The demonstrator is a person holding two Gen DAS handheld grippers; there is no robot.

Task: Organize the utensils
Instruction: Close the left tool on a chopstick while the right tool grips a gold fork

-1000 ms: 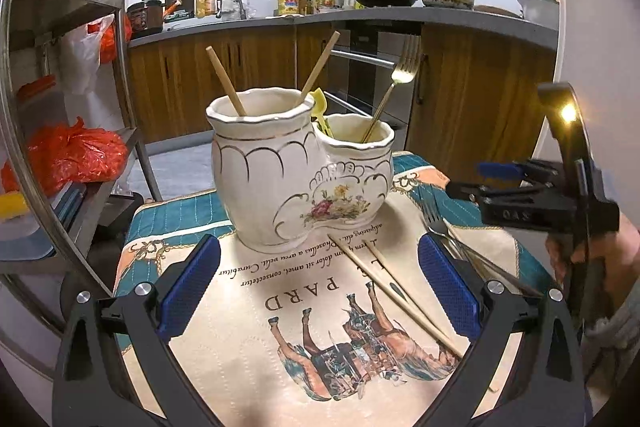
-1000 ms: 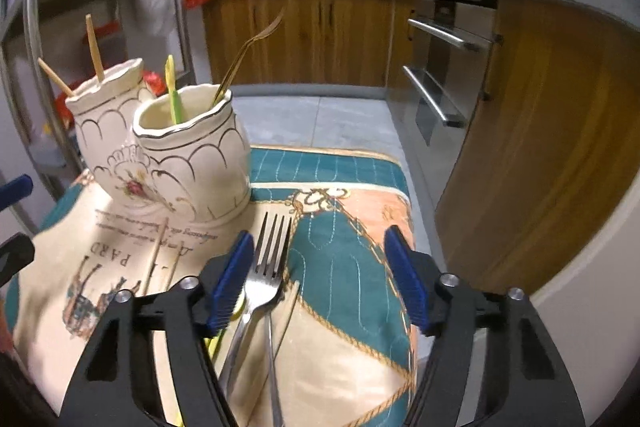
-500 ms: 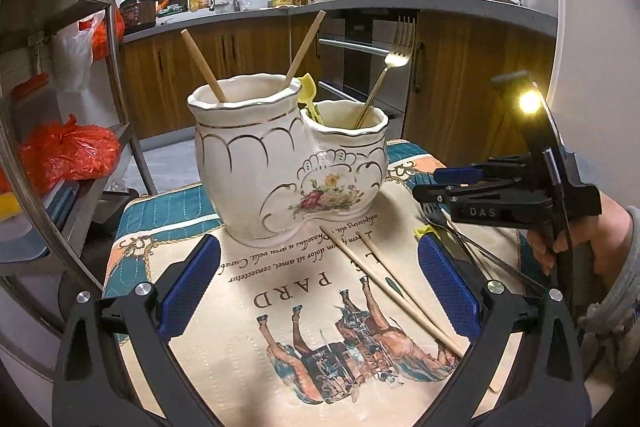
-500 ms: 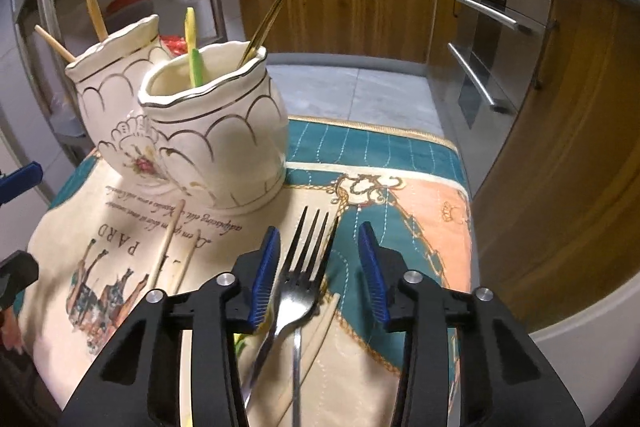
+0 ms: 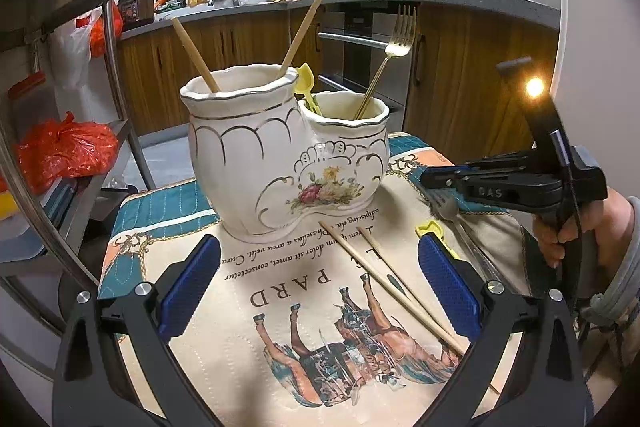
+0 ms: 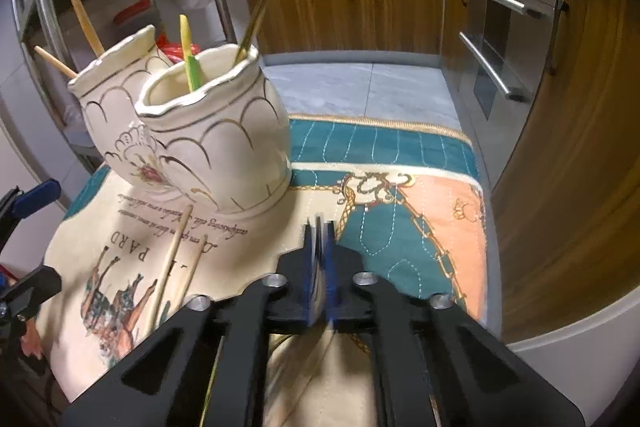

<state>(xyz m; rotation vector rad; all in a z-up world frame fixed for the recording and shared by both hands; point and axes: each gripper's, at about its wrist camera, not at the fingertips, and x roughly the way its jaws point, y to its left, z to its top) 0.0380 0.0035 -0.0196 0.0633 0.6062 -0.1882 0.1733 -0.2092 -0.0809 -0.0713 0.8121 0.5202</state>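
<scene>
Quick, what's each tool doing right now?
Left tool: open, holding nothing, above the cloth.
Right tool: closed on the silver fork.

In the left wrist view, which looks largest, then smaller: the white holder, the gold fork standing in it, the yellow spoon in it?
1. White holder.
2. Gold fork.
3. Yellow spoon, mostly hidden, so only its visible part counts.

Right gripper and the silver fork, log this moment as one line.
right gripper: shut on silver fork | left gripper: open, idle | loose chopsticks: on mat
</scene>
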